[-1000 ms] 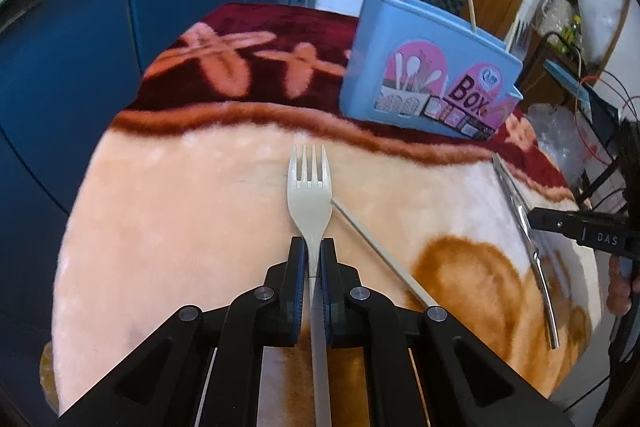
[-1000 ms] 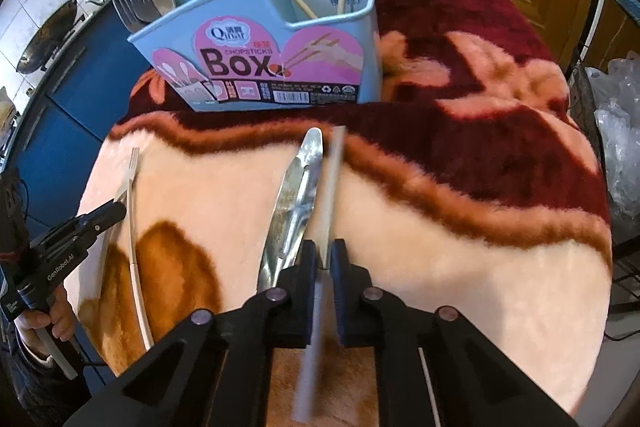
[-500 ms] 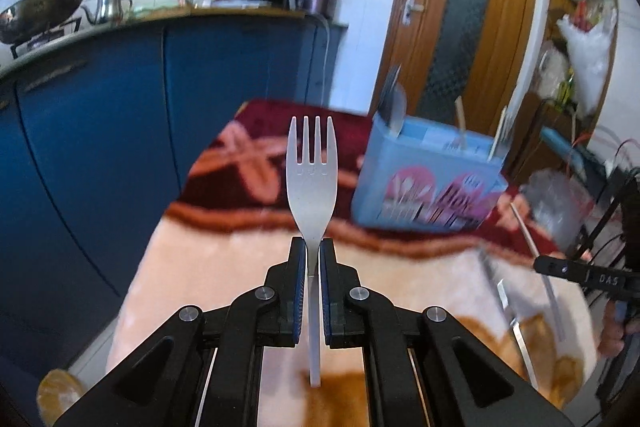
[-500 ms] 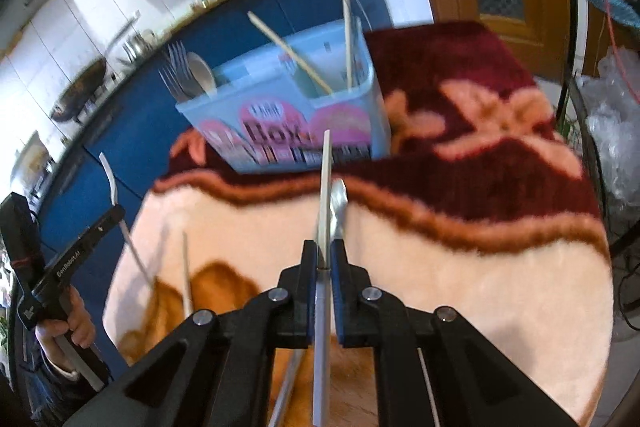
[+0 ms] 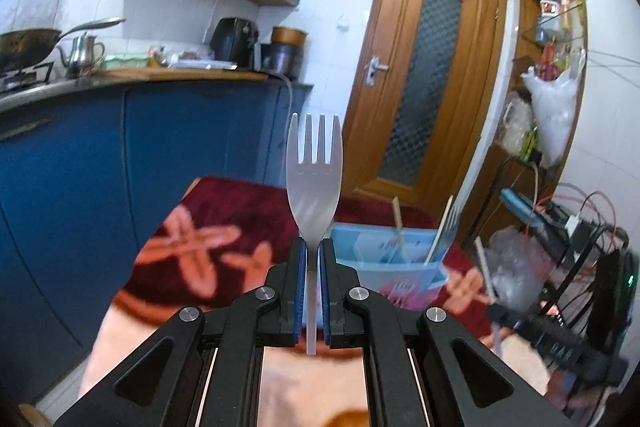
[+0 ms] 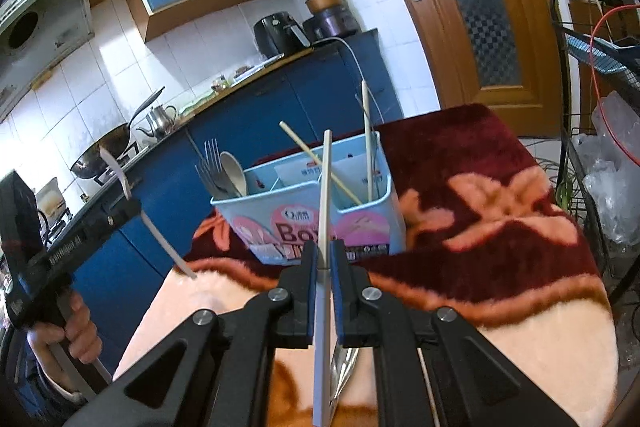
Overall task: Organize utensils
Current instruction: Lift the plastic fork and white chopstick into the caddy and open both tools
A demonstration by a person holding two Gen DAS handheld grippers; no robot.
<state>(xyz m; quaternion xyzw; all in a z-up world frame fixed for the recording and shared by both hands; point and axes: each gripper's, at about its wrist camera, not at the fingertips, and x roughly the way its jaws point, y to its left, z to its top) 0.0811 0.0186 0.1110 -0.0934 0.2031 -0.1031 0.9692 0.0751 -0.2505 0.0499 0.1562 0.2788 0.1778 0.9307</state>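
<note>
My left gripper point(image 5: 314, 251) is shut on the neck of a pale fork point(image 5: 314, 163), held above the table with its tines pointing up. My right gripper point(image 6: 325, 247) is shut on a pale chopstick point(image 6: 326, 187) that points up toward the light blue utensil box point(image 6: 360, 227). The box stands on the dark red end of the blanket and also shows in the left wrist view as the utensil box point(image 5: 384, 259). Its left compartment holds forks and a spoon point(image 6: 226, 175); its right holds chopsticks point(image 6: 367, 147). Each gripper hangs short of the box.
A fluffy peach and dark red blanket point(image 6: 520, 307) covers the table. A metal utensil point(image 6: 344, 371) and a thin stick point(image 6: 426, 379) lie on it under my right gripper. Blue cabinets point(image 5: 180, 147) stand behind, a wooden door point(image 5: 420, 87) beyond, and a wire rack with bags point(image 6: 600, 167) to the right.
Both grippers rose and tilted upward, lifting the fork and the chopstick off the blanket. The box now sits lower in both views.
</note>
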